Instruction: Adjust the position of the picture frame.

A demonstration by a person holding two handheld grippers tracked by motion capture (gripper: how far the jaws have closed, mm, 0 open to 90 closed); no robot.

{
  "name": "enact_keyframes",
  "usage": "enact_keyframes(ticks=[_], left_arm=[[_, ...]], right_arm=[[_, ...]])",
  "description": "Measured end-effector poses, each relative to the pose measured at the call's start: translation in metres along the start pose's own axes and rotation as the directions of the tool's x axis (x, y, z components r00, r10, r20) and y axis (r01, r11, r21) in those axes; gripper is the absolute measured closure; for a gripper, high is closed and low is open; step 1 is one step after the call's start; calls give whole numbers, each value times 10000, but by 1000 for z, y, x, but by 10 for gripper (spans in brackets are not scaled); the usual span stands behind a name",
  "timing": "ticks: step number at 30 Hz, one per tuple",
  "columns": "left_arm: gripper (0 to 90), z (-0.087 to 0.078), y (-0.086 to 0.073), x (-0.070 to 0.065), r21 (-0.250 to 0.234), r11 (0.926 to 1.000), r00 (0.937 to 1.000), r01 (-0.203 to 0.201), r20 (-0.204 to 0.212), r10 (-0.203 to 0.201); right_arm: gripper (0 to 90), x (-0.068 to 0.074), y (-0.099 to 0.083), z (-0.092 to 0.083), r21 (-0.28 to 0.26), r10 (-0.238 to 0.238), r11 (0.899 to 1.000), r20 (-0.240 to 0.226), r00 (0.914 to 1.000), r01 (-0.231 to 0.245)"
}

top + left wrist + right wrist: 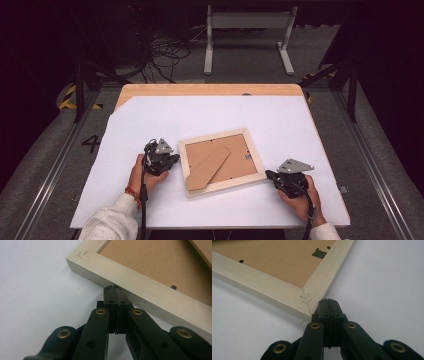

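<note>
2 closed grippers, left gripper (114,290) and right gripper (329,302), seemingly touching picture frame (221,183).

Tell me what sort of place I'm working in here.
Probably a lab or recording studio, not a home: a wooden table under a white sheet stands on grey floor with metal floor rails, yellow-black hazard tape and loose black cables behind it.

A pale wooden picture frame (220,185) lies face down near the middle of the white surface (280,120), turned slightly askew. Its brown backing board (237,150) faces up, with the brown easel stand (207,167) folded flat diagonally across it.
</note>
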State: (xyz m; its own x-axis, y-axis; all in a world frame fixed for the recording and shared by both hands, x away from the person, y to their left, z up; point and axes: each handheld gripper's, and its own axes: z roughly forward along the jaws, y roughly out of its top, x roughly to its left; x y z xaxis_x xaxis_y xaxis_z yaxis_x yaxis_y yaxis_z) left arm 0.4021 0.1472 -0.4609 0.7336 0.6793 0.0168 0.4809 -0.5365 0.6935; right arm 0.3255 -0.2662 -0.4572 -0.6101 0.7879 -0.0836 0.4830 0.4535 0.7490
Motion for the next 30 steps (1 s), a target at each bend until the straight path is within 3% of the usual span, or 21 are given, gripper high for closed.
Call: enact_keyframes(ticks=[7, 12, 23, 26, 30], left_arm=[[897, -9, -6, -8, 248, 9995, 9962, -187, 851, 165], [892, -9, -6, -12, 249, 9993, 9973, -277, 687, 259], [895, 1, 3, -1, 152, 9995, 9946, -281, 1004, 265], [895, 5, 7, 1, 112, 9996, 9967, -266, 775, 257], [895, 10, 11, 6, 54, 9999, 9965, -151, 828, 146]], right_arm=[[900, 7, -5, -7, 42, -166, 9999, -93, 9998, 167], [900, 9, -9, -12, 47, -199, 9998, -316, 9993, 200], [900, 12, -13, -17, 85, -497, 9987, -601, 9970, 503], [900, 13, -13, -17, 109, -533, 9985, -732, 9959, 542], [900, 16, -10, -17, 254, -676, 9972, -883, 9938, 701]])
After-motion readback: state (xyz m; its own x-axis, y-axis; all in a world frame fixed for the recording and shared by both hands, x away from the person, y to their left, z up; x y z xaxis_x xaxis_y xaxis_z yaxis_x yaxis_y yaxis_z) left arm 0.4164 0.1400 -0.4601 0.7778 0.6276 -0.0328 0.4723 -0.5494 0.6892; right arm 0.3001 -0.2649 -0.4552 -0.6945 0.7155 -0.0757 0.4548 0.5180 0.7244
